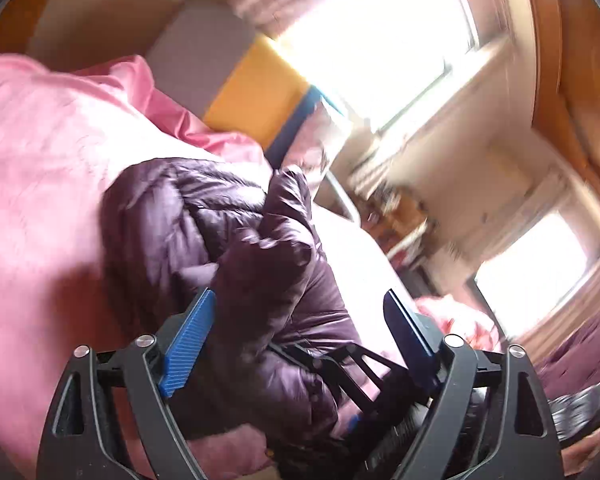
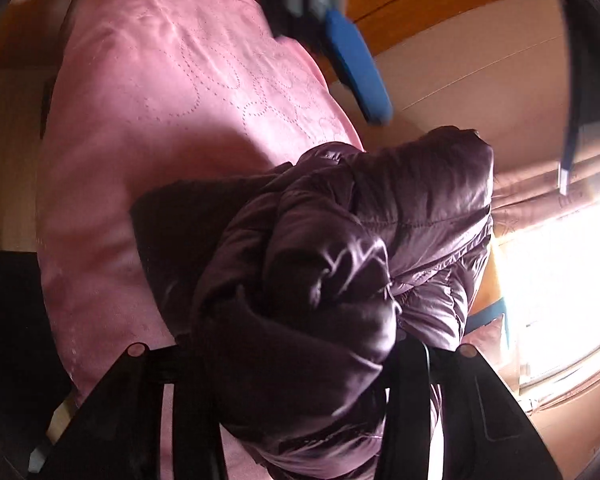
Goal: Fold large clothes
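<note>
While tilted downward above the pink bedspread [image 1: 40, 160], left fingers [image 1: 188, 340] wide apart, empty; right fingers [image 2: 408, 364] clamped on purple jacket [image 2: 380, 220].

**No readable text in either view**

No word, label, brand, number or sign can be read in the two wrist views. On the pink bedcover [image 2: 172, 128] only a stitched pattern of dotted circles is seen, and no letters are formed by it. On the dark purple quilted jacket [image 2: 340, 248] no tag or logo is shown. The objects near the window [image 1: 388, 40] in the left wrist view are blurred, so any print on them cannot be made out.
</note>
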Available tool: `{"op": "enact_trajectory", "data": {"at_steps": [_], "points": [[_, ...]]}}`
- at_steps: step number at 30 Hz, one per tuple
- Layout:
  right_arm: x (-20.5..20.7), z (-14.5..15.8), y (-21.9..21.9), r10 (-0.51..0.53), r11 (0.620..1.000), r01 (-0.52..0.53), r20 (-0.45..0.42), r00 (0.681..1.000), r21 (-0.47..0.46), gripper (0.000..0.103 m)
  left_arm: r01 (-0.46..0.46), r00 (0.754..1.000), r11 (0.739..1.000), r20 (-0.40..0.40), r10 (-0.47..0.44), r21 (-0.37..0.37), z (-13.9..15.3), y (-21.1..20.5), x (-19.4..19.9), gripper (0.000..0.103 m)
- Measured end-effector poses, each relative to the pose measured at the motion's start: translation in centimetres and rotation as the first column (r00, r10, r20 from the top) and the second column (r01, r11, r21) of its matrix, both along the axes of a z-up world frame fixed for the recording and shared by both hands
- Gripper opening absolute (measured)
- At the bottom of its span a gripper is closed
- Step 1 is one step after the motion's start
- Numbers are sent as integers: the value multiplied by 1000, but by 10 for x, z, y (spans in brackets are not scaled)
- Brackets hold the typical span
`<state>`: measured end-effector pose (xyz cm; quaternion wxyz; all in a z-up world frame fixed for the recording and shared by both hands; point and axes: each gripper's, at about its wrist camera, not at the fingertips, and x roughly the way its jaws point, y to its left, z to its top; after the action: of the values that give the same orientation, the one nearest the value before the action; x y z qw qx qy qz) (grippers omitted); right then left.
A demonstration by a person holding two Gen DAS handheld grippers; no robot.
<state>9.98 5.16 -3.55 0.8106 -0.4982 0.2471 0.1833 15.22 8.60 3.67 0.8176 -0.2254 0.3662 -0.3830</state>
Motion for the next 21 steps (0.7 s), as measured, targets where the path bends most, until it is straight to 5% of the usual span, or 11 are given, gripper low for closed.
{"op": "enact_trajectory", "data": {"at_steps": [3,4,6,8,12,15,18,21], "points": [[-8,3,-6,6,999,-7,5,1000,31,47,15,999,994,-32,-12,110,-7,-24,21,86],[-7,4,-7,9,999,-8,-1,1000,48,55,29,997,991,-68,-20,131,-12,-31,31,63],[-10,12,-20,23,993,-18,-44,999,116,72,-2,994,985,-105,21,173,-20,-35,46,34],[-9,34,-44,57,964,-16,-147,988,266,81,-21,985,995,-170,37,96,-30,-24,61,26],[12,86,-114,165,773,129,-394,904,621,93,-43,976,997,-212,56,64,-40,-12,66,23],[53,102,-172,129,611,294,-459,879,735,92,-44,970,998,-237,52,40,-42,-8,70,23],[107,94,-205,-36,542,428,-489,872,723,77,-46,966,998,-253,55,42,-40,-9,80,23],[147,80,-213,-170,518,517,-510,843,682,69,-46,962,997,-267,60,57,-38,-12,80,23]]}}
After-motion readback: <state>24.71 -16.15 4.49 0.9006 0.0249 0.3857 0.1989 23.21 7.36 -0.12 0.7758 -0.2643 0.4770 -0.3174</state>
